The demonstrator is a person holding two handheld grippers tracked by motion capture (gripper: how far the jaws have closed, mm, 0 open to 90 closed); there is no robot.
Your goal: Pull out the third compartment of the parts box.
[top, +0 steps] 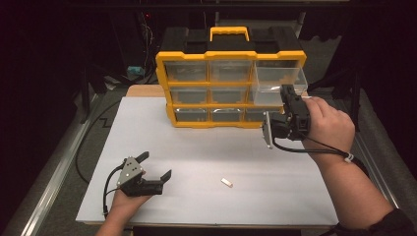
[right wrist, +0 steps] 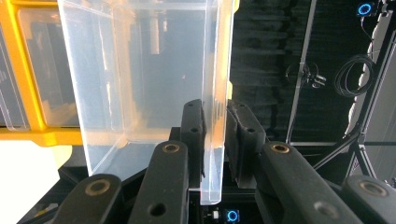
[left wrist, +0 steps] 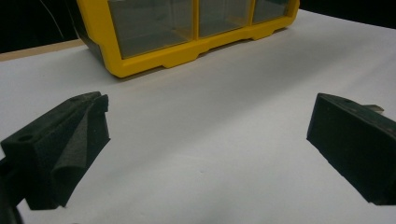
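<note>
A yellow and black organizer cabinet (top: 230,83) with clear drawers stands at the back of the white table (top: 196,147). Its top right clear drawer (top: 278,81) sticks out toward me. My right gripper (top: 289,94) is shut on that drawer's front wall (right wrist: 215,116), one jaw inside and one outside. My left gripper (top: 156,165) rests low near the front left, jaws wide open with nothing between them; in the left gripper view its fingers (left wrist: 65,144) frame bare table, with the cabinet's bottom row (left wrist: 187,32) ahead. A small pale piece (top: 226,182) lies on the table between the two hands.
Cables trail from both grippers. The table's wooden edge (top: 145,90) shows beside the cabinet at the back left. Metal rails (top: 54,167) run along both sides of the table, and dark stands and cables (right wrist: 355,70) fill the background.
</note>
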